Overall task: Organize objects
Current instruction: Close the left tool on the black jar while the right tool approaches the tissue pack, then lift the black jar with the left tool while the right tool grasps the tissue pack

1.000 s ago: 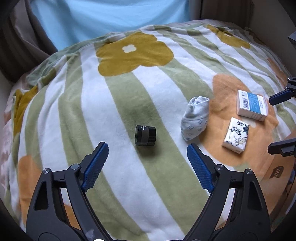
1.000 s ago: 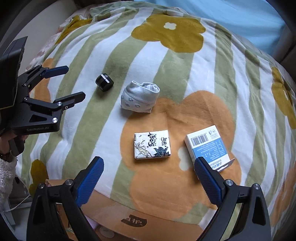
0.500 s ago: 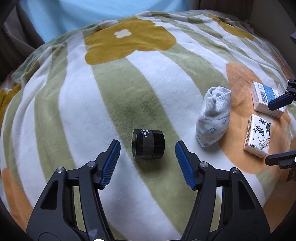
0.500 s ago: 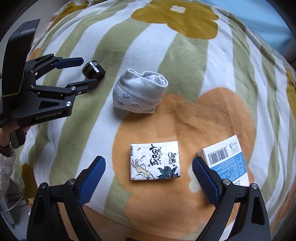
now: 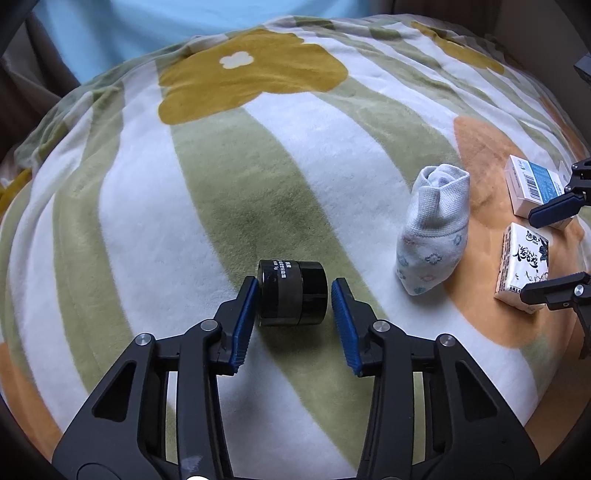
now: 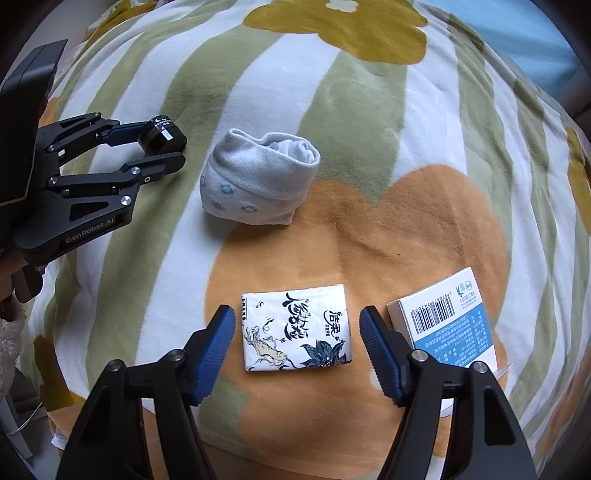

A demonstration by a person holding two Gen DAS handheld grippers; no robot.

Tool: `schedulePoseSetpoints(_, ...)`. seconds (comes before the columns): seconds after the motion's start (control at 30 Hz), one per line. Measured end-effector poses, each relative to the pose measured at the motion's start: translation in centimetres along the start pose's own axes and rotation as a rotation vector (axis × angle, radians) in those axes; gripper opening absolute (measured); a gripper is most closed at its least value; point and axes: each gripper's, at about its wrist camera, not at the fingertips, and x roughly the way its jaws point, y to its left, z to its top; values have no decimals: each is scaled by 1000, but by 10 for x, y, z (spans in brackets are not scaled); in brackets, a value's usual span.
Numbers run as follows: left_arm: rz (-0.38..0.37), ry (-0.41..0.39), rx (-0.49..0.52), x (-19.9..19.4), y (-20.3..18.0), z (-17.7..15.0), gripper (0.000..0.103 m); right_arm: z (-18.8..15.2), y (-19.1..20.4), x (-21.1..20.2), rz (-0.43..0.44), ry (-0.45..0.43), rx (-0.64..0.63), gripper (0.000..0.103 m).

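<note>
A small black jar (image 5: 292, 293) lies on its side on the striped flower blanket (image 5: 258, 166). My left gripper (image 5: 294, 295) straddles it, the left pad touching it and the right pad a narrow gap away; the jar rests on the blanket. It also shows in the right wrist view (image 6: 161, 134). My right gripper (image 6: 297, 325) is open around a printed tissue pack (image 6: 295, 330), pads apart from its sides. A rolled pale sock (image 6: 258, 181) lies between the jar and the pack. A white and blue box (image 6: 447, 321) lies right of the pack.
The blanket drops off at its near edge, with cardboard (image 6: 55, 424) below at lower left. A light blue wall (image 5: 129, 26) stands behind the bed. The sock (image 5: 436, 236), tissue pack (image 5: 524, 258) and box (image 5: 532, 184) lie right of the left gripper.
Both grippers moved forward and down and narrowed. The left gripper now straddles the black jar closely. The right gripper now straddles the tissue pack.
</note>
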Motion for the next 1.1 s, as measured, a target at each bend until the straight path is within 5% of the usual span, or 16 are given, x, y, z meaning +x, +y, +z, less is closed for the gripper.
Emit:
schedulePoseSetpoints(0.37,-29,-8,-34,-4,8,-1,29,-7,-12,-1,-8,2,11,37)
schedulePoseSetpoints(0.5,-30,-10,-38,-5,7,0,29,-10,-16,-1,3,7,2,38)
schedulePoseSetpoints(0.77,-34,-10,-42,-4,6,-1,29,-14,-12,9,16,46,-49,60)
schedulePoseSetpoints(1.1,-38,-15,-59,-5,7,1,28,-25,-17,10,-11,25,-64,58)
